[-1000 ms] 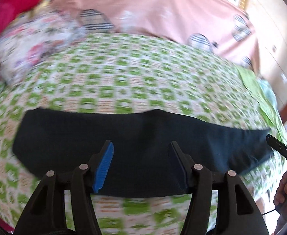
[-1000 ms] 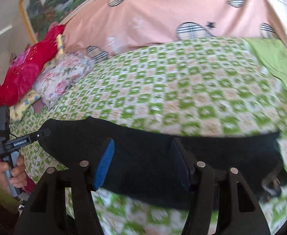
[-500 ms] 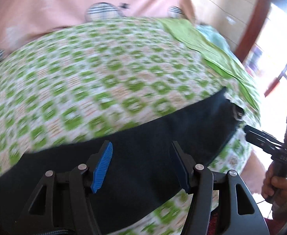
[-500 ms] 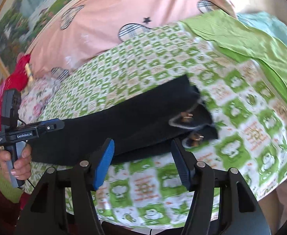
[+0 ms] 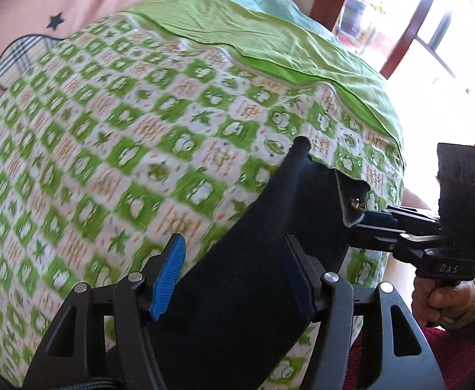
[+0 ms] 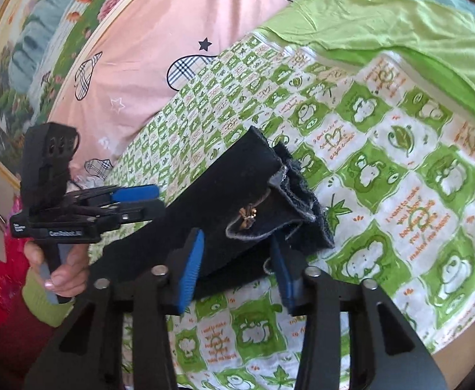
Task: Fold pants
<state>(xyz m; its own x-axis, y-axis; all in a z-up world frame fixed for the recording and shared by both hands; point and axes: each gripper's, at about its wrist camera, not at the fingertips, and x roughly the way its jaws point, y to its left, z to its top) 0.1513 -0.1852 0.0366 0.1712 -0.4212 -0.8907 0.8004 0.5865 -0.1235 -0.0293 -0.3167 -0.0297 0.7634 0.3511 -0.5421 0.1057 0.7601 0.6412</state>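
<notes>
Dark navy pants [image 5: 269, 243] lie folded lengthwise as a long strip on the green-checked bedsheet [image 5: 107, 130]. In the right wrist view the pants [image 6: 218, 201] end in the waistband with a small gold clasp [image 6: 247, 217]. My left gripper [image 5: 234, 276] is open, jaws wide apart over the strip. My right gripper [image 6: 237, 260] is open, its jaws either side of the waistband end. In the left wrist view the right gripper [image 5: 364, 224] reaches the waistband corner from the right. In the right wrist view the left gripper [image 6: 140, 201] hovers at the strip's left part.
A plain green cloth [image 5: 269, 42] covers the bed's far right side, with a pale blue cloth behind it. A pink quilt [image 6: 172, 32] with plaid hearts lies at the back. The bed edge [image 6: 448, 334] drops off at the right. A window and wooden frame [image 5: 399, 42] stand beyond.
Both grippers swung right along the strip toward its waistband end. The right gripper came down close over the waistband. Both stayed open.
</notes>
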